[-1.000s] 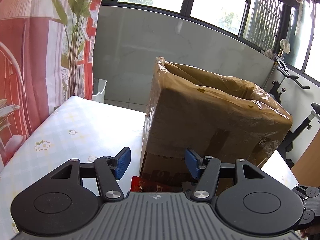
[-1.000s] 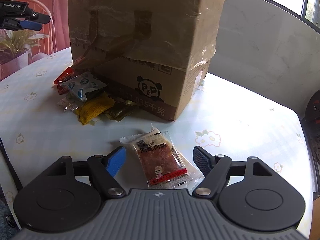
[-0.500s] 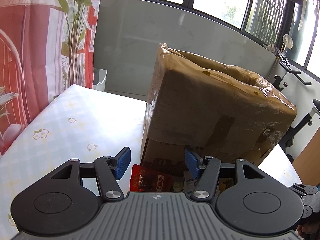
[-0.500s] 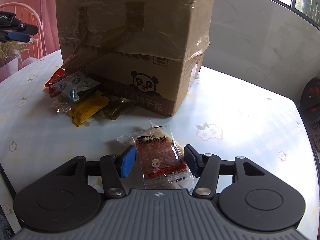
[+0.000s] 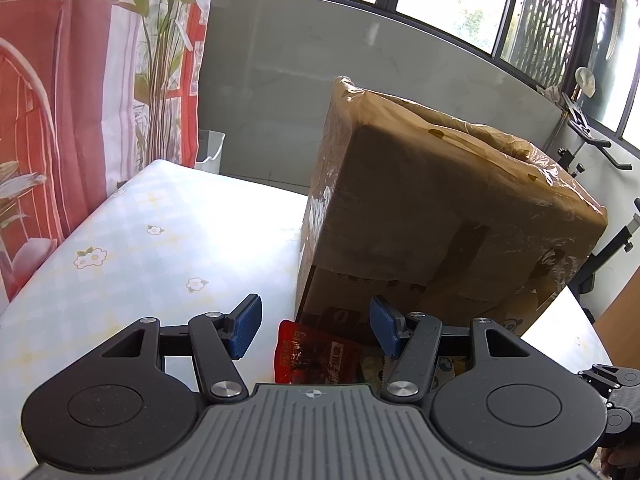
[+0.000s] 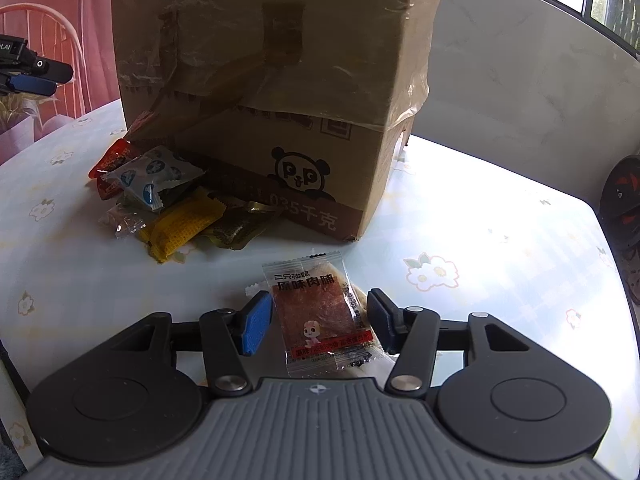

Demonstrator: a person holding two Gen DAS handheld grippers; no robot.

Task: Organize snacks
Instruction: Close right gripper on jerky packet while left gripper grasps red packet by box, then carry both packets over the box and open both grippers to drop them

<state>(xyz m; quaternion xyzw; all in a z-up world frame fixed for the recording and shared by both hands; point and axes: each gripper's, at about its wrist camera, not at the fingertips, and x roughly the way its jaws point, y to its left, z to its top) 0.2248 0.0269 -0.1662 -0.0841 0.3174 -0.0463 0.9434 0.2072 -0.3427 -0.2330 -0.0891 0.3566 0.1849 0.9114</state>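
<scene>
Jerky packet [image 6: 323, 312] — lower edge hidden behind right gripper [image 6: 318, 320] — lies between parted fingers.

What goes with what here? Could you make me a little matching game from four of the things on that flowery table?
Things:
1. meat jerky packet
2. yellow snack packet
3. cardboard box
4. red snack packet

Descriptions:
A. printed with a panda logo
B. in the snack pile beside the box
C. between the right gripper's open fingers
D. below the left gripper, by the box's corner

Pairs: 1-C, 2-B, 3-A, 4-D
</scene>
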